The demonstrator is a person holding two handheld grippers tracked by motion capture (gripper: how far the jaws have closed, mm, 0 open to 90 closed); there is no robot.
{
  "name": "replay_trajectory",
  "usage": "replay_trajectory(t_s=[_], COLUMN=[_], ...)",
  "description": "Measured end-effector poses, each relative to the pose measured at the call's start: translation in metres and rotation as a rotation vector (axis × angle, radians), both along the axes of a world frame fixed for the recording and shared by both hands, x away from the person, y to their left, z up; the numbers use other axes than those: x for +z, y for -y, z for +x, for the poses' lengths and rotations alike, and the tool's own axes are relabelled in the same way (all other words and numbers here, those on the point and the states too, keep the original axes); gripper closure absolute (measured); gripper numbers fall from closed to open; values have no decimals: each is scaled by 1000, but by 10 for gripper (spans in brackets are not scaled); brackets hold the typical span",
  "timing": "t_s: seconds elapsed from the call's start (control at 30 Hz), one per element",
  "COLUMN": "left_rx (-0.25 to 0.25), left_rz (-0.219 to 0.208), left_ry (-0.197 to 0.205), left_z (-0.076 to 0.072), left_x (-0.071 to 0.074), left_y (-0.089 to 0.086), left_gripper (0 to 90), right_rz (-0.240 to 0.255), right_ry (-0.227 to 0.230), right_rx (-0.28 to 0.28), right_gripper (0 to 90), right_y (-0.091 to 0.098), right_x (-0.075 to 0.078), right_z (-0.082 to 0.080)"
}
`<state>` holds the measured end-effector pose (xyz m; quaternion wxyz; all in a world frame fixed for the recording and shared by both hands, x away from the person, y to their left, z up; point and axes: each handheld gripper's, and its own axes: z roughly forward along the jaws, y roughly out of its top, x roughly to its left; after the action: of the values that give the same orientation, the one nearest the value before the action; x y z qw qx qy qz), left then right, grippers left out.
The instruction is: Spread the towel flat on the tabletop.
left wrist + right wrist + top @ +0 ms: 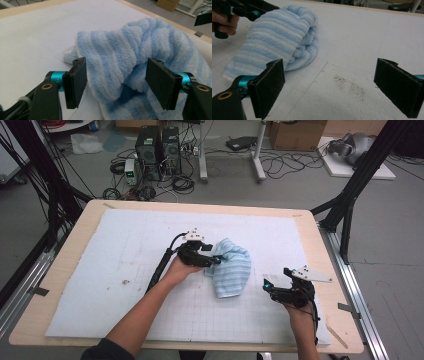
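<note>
Towel: a blue-and-white striped towel (231, 268), bunched and folded over itself, lies on the white mat (130, 250) near the middle of the table (75, 230).
Left claw: the left claw (216, 259) is at the towel's upper left edge; in the left gripper view a raised fold of towel (120, 60) sits between its jaws, which stand fairly wide. The pads do not visibly press the cloth.
Right claw: the right claw (266, 284) hovers low over bare mat just right of the towel's lower end, apart from it, jaws wide with nothing between them (329, 87).
Towel from the right: in the right gripper view the towel (274, 35) lies ahead and to the left of the jaws.
Hard to make out: whether the left pads touch the fold at all; the towel's underside and inner folds are hidden.
Mark: a dark speckled smudge (349, 86) sits on the mat between the right jaws.
</note>
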<state>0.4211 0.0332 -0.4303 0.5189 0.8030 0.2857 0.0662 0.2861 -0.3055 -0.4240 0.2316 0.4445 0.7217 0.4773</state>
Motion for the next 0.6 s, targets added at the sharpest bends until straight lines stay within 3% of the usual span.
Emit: replay_trajectory(t_s=[0.07,0.13,0.2,0.27,0.5,0.6], left_rx=[-4,-3,-24,-39,24,41], left_rz=[37,43,60,102,53,76], left_ry=[-3,-7,3,33,15,9], left_z=[3,3,2,1,4,4], left_x=[-3,-4,-5,-5,0,5], left_y=[6,8,10,8,-19,-36], left_gripper=[428,473,603,809,828,829], right_rz=[3,6,6,9,13,19], right_ry=[5,4,6,3,2,-2], right_rx=[-2,-4,-4,-5,-2,-3], right_gripper=[89,90,89,89,90,90], right_y=[2,2,3,4,4,3], right_x=[0,0,0,-1,-1,-1], right_z=[-1,-1,-2,-2,-2,-3])
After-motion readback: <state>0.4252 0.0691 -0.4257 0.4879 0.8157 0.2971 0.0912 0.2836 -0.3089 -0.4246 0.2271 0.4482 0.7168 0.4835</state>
